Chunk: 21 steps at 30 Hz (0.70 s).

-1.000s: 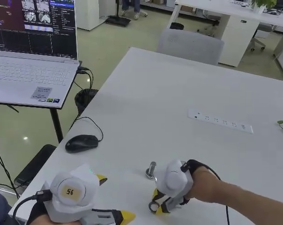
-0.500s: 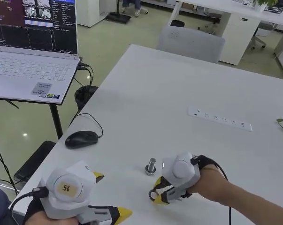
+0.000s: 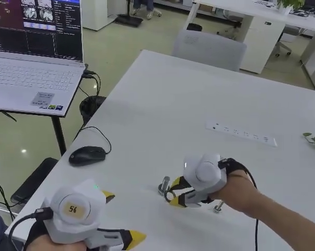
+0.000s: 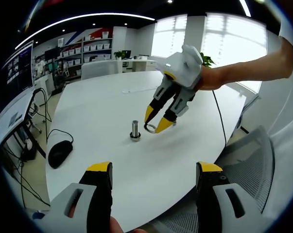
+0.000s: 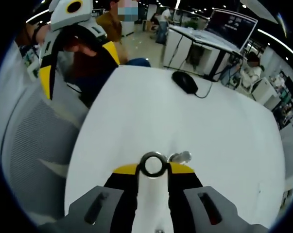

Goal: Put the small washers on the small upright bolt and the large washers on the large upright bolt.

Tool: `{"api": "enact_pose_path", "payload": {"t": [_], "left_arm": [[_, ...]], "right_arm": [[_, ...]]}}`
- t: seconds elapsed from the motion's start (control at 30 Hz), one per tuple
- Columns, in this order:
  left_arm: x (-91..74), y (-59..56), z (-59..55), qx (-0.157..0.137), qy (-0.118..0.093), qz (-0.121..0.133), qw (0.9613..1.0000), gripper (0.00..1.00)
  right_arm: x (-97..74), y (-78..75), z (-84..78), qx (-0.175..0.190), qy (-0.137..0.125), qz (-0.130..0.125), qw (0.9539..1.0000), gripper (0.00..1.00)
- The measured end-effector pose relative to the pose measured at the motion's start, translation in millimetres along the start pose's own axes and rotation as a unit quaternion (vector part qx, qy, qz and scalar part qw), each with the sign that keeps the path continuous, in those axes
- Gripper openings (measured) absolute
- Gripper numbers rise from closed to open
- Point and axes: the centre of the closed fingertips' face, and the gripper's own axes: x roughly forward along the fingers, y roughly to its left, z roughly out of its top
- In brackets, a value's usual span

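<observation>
My right gripper (image 4: 156, 124) is squeezed shut on a washer (image 5: 142, 165). It holds the ring just beside the top of the bigger upright bolt (image 4: 134, 130), a bit to one side and not over it yet. My left gripper (image 4: 154, 167) hangs low near the edge of the table (image 3: 199, 104), with its jaws wide apart and nothing in them. I think a few things could go wrong from here. The hole in the ring has to line up with the bolt top. If I come down crooked, the ring could catch on the top and sit tilted. If I let go too soon, it could drop on the table and roll away, because the table is white, smooth and slippery looking. I only pinch the ring by its thin edge, so it could slip or turn between my yellow tips. The bolt seems to stand only on its own wide flat bottom, so a bump from my jaws could knock it over. A smaller bolt (image 3: 218, 207) stands close by, partly hidden behind my hand, and I must not mix the two up. The washer is a flat, thin, shiny metal ring with a round hole. The bolt is grey metal and shaped like a short post, but it is too blurry for me to see its ridges. A black rounded mouse (image 3: 88, 155) lies well apart from all this.
</observation>
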Motion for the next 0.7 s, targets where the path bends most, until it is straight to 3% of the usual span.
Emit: {"api": "enact_pose_path", "payload": {"t": [0.33, 0.7], "left_arm": [[-0.5, 0.0, 2.0, 0.001, -0.001, 0.001, 1.0000, 0.70], [-3.2, 2.4, 0.2, -0.001, 0.001, 0.004, 1.0000, 0.70]], "right_arm": [[2.5, -34.3, 4.1, 0.023, 0.011, -0.033, 0.9991, 0.23], [12.8, -46.9, 4.9, 0.039, 0.025, -0.031, 0.9984, 0.23]]}}
